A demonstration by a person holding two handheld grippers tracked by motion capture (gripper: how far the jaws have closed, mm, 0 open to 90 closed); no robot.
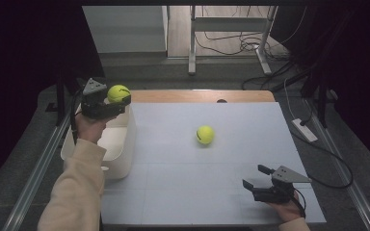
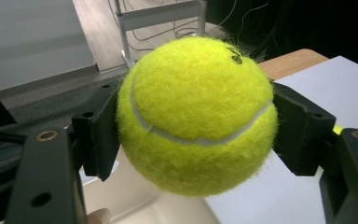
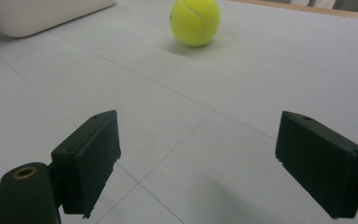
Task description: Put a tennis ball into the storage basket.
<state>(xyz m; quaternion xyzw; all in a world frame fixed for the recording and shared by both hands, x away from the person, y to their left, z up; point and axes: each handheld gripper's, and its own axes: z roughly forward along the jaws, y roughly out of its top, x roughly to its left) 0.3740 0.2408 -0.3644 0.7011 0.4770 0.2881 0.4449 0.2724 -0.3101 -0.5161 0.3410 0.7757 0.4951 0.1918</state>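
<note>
My left gripper (image 1: 120, 99) is shut on a yellow tennis ball (image 1: 117, 93), held in the air over the far end of a white bin (image 1: 125, 144) at the table's left edge. In the left gripper view that ball (image 2: 198, 114) sits squeezed between both black pads (image 2: 100, 133). A second tennis ball (image 1: 205, 134) lies loose on the white table top (image 1: 197, 178), near the middle. My right gripper (image 1: 257, 176) rests low at the front right, open, nothing between its jaws. The right gripper view looks past its pads (image 3: 91, 158) toward the loose ball (image 3: 195, 21) farther off.
The white bin's wall (image 3: 37, 16) shows at the upper left of the right gripper view. A wooden strip (image 1: 197, 95) runs along the table's far edge. Cables and a metal stand (image 1: 231, 29) are on the floor beyond. A power strip (image 1: 304, 130) lies to the right.
</note>
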